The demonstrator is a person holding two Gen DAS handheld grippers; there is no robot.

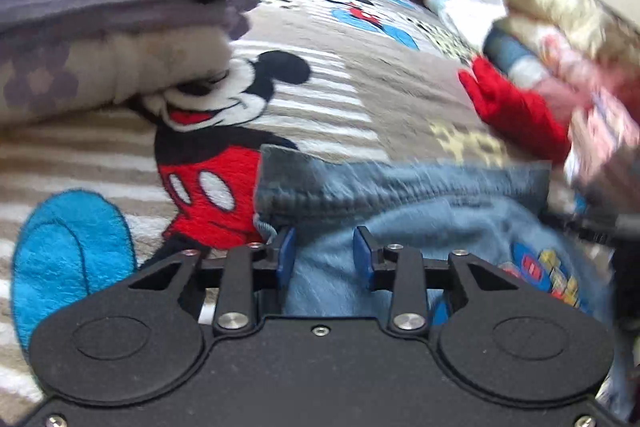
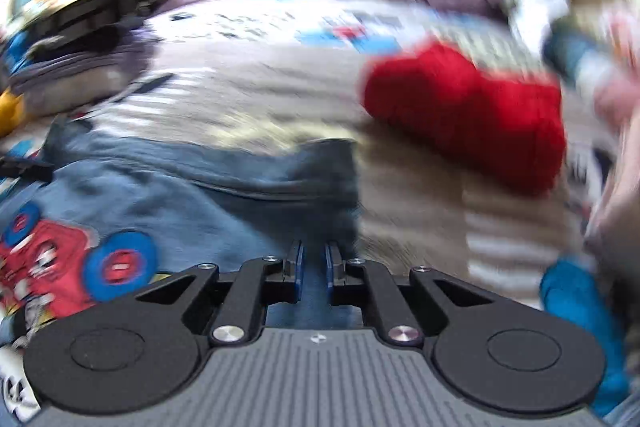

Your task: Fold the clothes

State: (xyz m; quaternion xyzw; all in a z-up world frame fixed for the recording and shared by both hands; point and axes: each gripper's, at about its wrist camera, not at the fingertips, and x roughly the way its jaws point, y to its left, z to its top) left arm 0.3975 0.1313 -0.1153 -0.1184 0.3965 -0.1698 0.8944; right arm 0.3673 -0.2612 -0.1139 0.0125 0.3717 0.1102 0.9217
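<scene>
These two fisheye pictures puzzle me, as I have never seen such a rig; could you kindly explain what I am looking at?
No robot here: a person holds a two-finger gripper in each hand, each with a camera looking along its fingers. One picture is from the left gripper, the other from the right gripper. Both point down at a bed covered by a cartoon-mouse blanket. On it lies a blue sweatshirt with a colourful print, a red garment beyond it, and folded clothes at the left. Each gripper has blue fabric between its blue pads; the right one's are almost together, pinching it. Whether the left is gripping is unclear.
</scene>
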